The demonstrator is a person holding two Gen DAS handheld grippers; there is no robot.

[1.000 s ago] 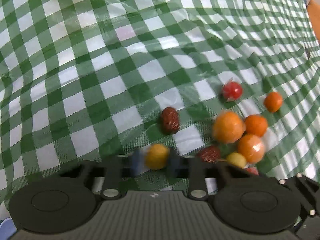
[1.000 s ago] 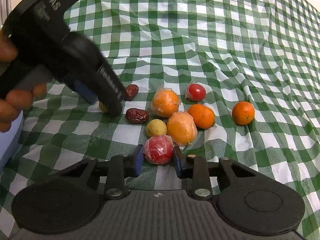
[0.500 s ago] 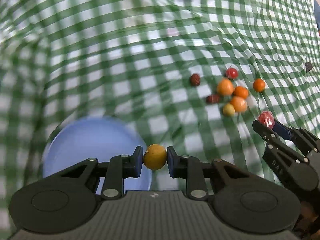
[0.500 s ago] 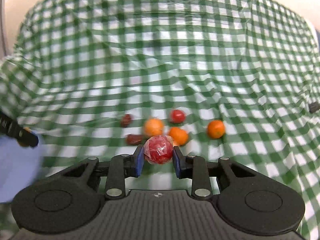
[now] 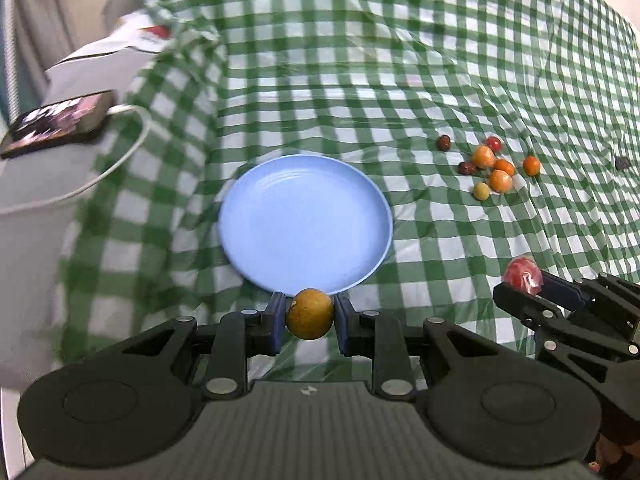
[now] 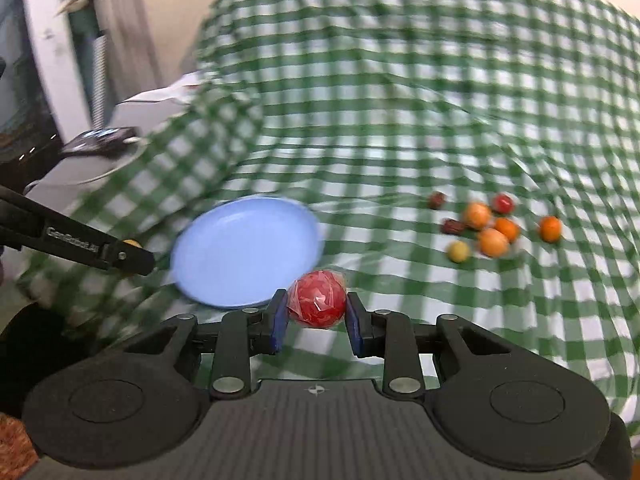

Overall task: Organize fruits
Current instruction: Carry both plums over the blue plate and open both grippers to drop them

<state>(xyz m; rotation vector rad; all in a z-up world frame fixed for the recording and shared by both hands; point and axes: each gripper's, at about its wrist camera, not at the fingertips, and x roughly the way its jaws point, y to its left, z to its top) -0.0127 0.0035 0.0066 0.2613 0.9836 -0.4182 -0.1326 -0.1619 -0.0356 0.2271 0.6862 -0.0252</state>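
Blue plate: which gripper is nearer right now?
Left. The left gripper holds a yellow fruit right at the blue plate near rim; the right gripper, with a wrapped red fruit, sits off to its right.

We see a bare blue plate (image 5: 280, 216) lying flat, and take it as our landmark. A round yellow fruit (image 5: 310, 314) is pinched between blue pads at the plate's near rim, and a red fruit (image 6: 317, 299) in clear wrap is pinched likewise just right of that rim. Well to the plate's right lies a loose cluster (image 5: 490, 164) on the cloth: four orange fruits, one wrapped, a small red tomato, two dark red dates and a small yellow-green fruit nearest us.
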